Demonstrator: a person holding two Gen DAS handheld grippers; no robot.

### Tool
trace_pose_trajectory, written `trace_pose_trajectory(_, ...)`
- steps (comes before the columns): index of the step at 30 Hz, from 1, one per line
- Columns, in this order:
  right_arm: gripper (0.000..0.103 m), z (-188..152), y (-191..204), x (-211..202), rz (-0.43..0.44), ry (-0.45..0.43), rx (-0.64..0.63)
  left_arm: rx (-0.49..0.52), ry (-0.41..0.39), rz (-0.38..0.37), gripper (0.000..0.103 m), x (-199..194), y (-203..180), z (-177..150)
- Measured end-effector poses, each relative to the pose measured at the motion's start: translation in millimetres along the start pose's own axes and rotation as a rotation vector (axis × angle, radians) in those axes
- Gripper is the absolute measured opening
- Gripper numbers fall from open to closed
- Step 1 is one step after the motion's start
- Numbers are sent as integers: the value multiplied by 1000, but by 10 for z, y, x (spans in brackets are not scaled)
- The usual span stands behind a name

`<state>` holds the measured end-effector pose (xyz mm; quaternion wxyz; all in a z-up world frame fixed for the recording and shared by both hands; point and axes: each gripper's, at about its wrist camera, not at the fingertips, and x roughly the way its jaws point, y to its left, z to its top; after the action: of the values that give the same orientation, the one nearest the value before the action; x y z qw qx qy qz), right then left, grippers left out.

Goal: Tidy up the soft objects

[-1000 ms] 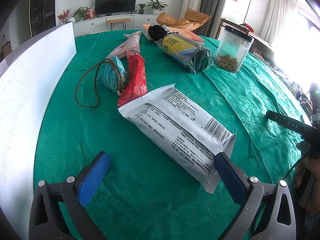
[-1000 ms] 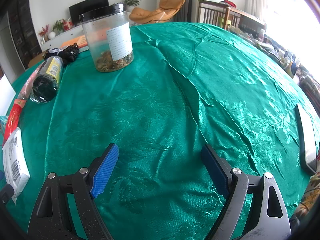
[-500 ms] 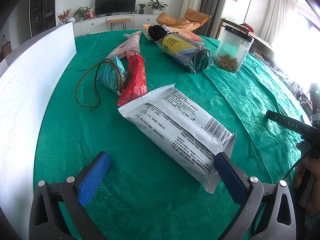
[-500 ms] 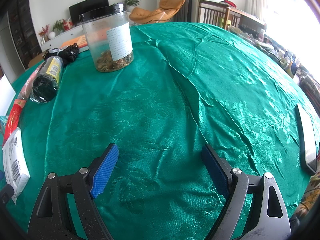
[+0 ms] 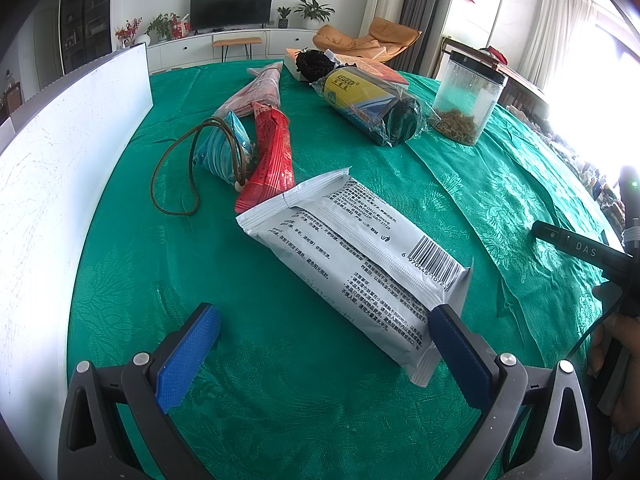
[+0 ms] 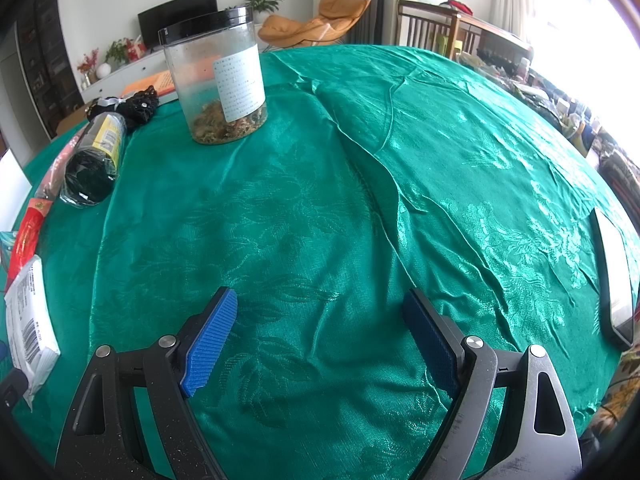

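1. White board: one, upright along the table edge, far to the left of my left gripper.
2. Left gripper: jaws spread wide, holding nothing. The left pad hovers over bare green cloth; the right pad stands at the near corner of the white packet, though I cannot tell if it touches.
3. White packet: one, lying flat just ahead and to the right of centre of the left gripper. Its long axis runs diagonally, from far-left to near-right. I judge this the nearest soft item, and the left hand is much the nearer to it.
4. Beyond the packet, ahead-left: one red pouch, one blue pouch with a brown cord looped about it, one pink packet.
5. Ahead-right: one wrapped dark roll, one black bundle, one clear jar.
6. Right gripper: jaws likewise wide apart and empty, over bare cloth. The packet lies at its far left, well apart; the jar stands ahead-left.
7. One flat white-faced object, far right of the right gripper.
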<state>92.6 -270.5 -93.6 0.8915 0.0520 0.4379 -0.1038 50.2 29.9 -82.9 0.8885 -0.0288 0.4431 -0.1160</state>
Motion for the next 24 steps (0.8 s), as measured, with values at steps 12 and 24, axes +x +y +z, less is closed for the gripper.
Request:
trace_pose_trajectory(12, 88, -2, -3, 0, 0, 0, 0, 0, 0, 0, 103, -1, -1, 2)
trace_pose_trajectory(24, 88, 2, -2, 2, 1, 0, 0, -16, 37, -3, 103, -47, 45, -2)
